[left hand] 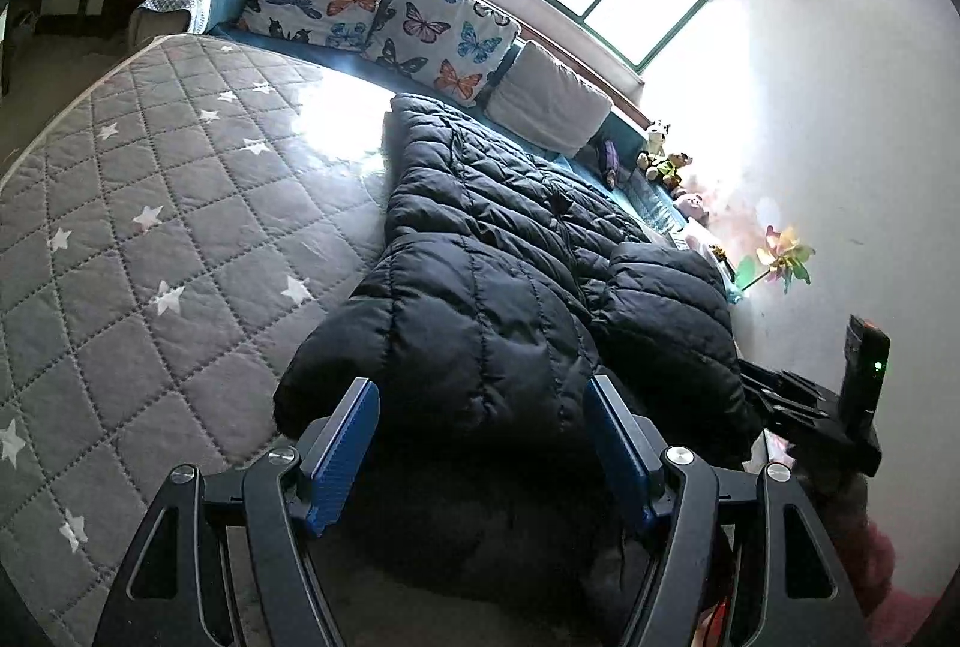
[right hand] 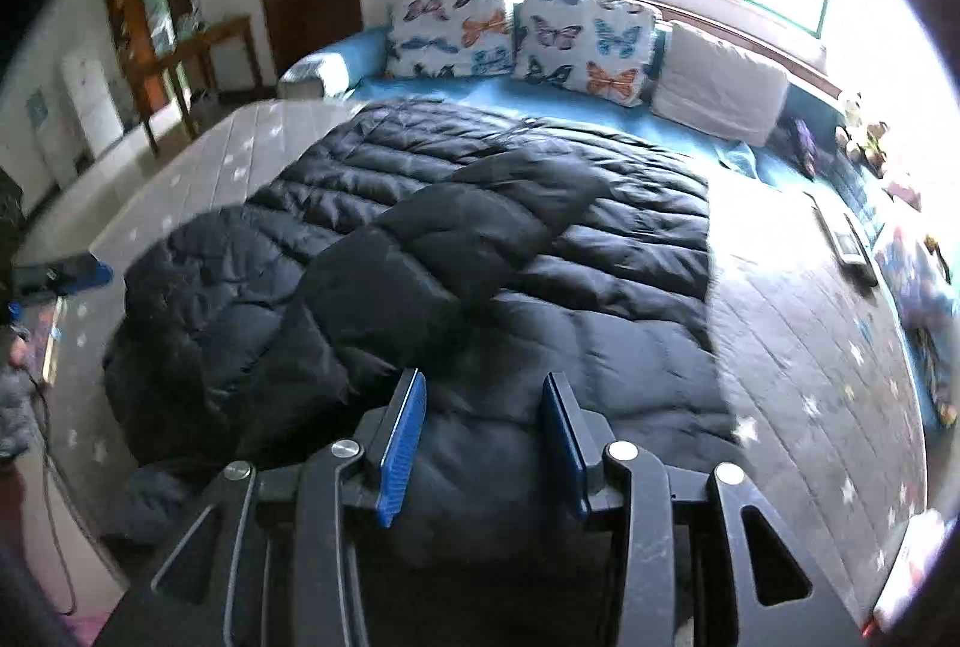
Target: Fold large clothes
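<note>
A black puffer jacket [right hand: 480,239] lies spread on the bed [left hand: 150,203], below the butterfly pillows [right hand: 522,35]. Left hand-held gripper [left hand: 480,443] and right hand-held gripper [right hand: 485,437] both hover over the jacket, jaws apart, holding nothing.

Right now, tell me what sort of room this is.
Most likely a bedroom: a wide bed with a quilted star-print cover, butterfly pillows under the window, and soft toys along the wall.

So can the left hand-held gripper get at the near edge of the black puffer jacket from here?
Probably yes: the left hand-held gripper is open, the black puffer jacket lies directly ahead on the quilted bedspread, and nothing sits between them.
</note>
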Demonstrator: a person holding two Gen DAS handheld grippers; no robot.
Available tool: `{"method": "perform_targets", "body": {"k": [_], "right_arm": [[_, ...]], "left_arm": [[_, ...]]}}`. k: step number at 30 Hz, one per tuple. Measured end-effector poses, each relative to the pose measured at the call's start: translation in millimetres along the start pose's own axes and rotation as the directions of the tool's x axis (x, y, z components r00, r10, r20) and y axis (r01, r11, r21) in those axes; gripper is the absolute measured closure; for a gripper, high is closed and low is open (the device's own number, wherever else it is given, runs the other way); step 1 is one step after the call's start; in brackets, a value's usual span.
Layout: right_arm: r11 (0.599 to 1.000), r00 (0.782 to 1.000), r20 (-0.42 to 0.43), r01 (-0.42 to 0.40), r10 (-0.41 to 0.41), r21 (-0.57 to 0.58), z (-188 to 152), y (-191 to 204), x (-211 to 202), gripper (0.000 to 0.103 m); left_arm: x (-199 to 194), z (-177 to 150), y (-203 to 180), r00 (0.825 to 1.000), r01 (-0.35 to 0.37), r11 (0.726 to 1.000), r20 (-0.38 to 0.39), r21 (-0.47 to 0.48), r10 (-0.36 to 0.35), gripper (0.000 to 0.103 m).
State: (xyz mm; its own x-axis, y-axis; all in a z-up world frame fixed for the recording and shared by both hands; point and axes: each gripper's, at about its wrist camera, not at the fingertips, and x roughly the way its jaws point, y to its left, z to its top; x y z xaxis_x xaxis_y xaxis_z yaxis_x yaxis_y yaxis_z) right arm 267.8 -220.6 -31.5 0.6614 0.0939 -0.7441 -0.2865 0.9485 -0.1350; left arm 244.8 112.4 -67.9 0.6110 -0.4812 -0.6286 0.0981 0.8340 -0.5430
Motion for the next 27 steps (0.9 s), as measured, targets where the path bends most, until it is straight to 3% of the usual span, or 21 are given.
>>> {"method": "perform_targets", "body": {"k": [5,10,13,19,21,23,24,25,26,27], "right_arm": [[0.986,0.988,0.082,-0.123,0.133,-0.116,21.9,63.3,-11.1,0.059],[0.978,0.979,0.102,-0.162,0.176,-0.132,22.6,71.3,-23.7,0.059],[0.984,0.979,0.113,-0.162,0.170,-0.079,15.3,50.4,-32.9,0.059],[0.997,0.993,0.114,-0.050,0.043,0.060,-9.9,-16.7,-46.6,0.058],[0.990,0.995,0.096,-0.014,0.001,0.142,-21.5,-46.6,-49.6,0.058],[0.978,0.996,0.076,0.022,-0.039,0.209,-33.7,-72.8,-49.9,0.058],[0.973,0.996,0.071,0.032,-0.049,0.230,-39.7,-83.2,-49.0,0.058],[0.965,0.996,0.064,0.040,-0.059,0.259,-45.7,-93.0,-48.2,0.058],[0.958,0.997,0.057,0.034,-0.053,0.286,-51.4,-101.2,-47.3,0.058],[0.953,0.998,0.054,0.023,-0.041,0.304,-54.3,-105.8,-46.2,0.058]], "left_arm": [[-10.8,-9.8,-0.6,1.000,-0.016,1.000,-0.001,0.008,0.016,0.029],[-10.9,-17.5,-8.8,1.000,0.005,1.000,-0.020,0.011,-0.005,0.027],[-3.1,-16.3,-14.7,0.999,0.014,1.000,-0.040,0.016,-0.013,0.026],[19.4,-7.5,-19.4,0.995,0.049,0.998,-0.082,-0.042,-0.052,0.026],[18.8,-5.6,-25.0,0.997,0.060,0.998,-0.054,-0.035,-0.062,0.026],[19.1,-3.4,-35.3,0.999,0.028,1.000,-0.018,-0.002,-0.028,0.028],[20.8,-2.6,-41.2,1.000,0.009,1.000,-0.010,0.021,-0.009,0.032],[22.9,-0.4,-43.8,1.000,0.000,0.999,-0.008,0.037,0.000,0.046],[24.3,0.8,-47.3,1.000,-0.016,0.999,-0.005,0.052,0.016,0.053],[25.7,2.3,-50.4,0.999,-0.039,0.997,0.002,0.066,0.039,0.070]]}}
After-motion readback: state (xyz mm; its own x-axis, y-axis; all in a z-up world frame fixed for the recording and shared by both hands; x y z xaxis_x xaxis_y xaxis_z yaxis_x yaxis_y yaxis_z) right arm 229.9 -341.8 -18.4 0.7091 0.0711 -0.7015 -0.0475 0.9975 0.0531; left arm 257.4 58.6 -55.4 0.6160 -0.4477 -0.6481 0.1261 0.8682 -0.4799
